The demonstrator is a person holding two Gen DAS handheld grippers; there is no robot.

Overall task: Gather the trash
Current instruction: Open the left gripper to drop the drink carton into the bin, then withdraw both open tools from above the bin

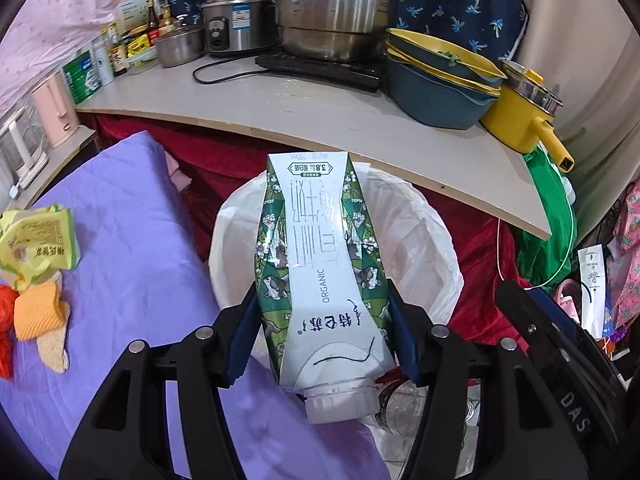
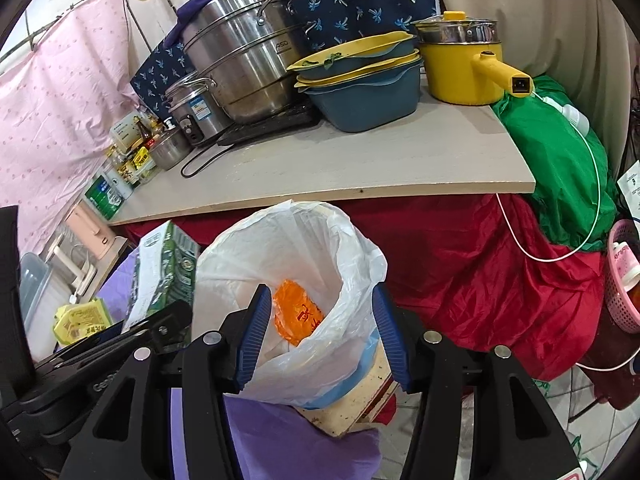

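Purple cloth [image 1: 132, 240]: lying smooth over the near surface in the left wrist view, running down to the bottom edge.
Left gripper [image 1: 322, 332]: blue pads pinching the green-and-white milk carton [image 1: 320, 264] on both flanks, cap end toward the camera.
Carton position: hanging just over the mouth of the white bin bag [image 1: 416, 240], which is sitting between the cloth and the shelf.
Other trash: crumpled yellow-green wrapper [image 1: 38, 240] and orange scraps [image 1: 38, 310] resting on the cloth at far left, well apart from the bin.
Shelf [image 1: 320, 120]: pale board carrying a steel steamer pot [image 1: 336, 20], rice cooker [image 1: 236, 20], stacked blue and yellow basins [image 1: 440, 84], a yellow pot [image 1: 520, 120] and bottles at the left end.
Room: red fabric [image 1: 224, 160] draping under the shelf; pink sheet and navy patterned cloth hanging behind.

Right gripper [image 2: 320, 336]: jaws standing spread over the bag in the right wrist view, nothing between the pads.
Bin bag [image 2: 296, 280]: gaping open, an orange wrapper [image 2: 298, 316] lying inside; bag lining a light blue bin standing on a worn board.
Left gripper [image 2: 160, 320]: showing at the left, carrying the carton [image 2: 160, 268] just beside the bag's rim.
Floor: pale tiles showing at lower right; green bag [image 2: 560, 168] slumping beside the shelf end, pink basket [image 2: 624, 280] at the right edge.
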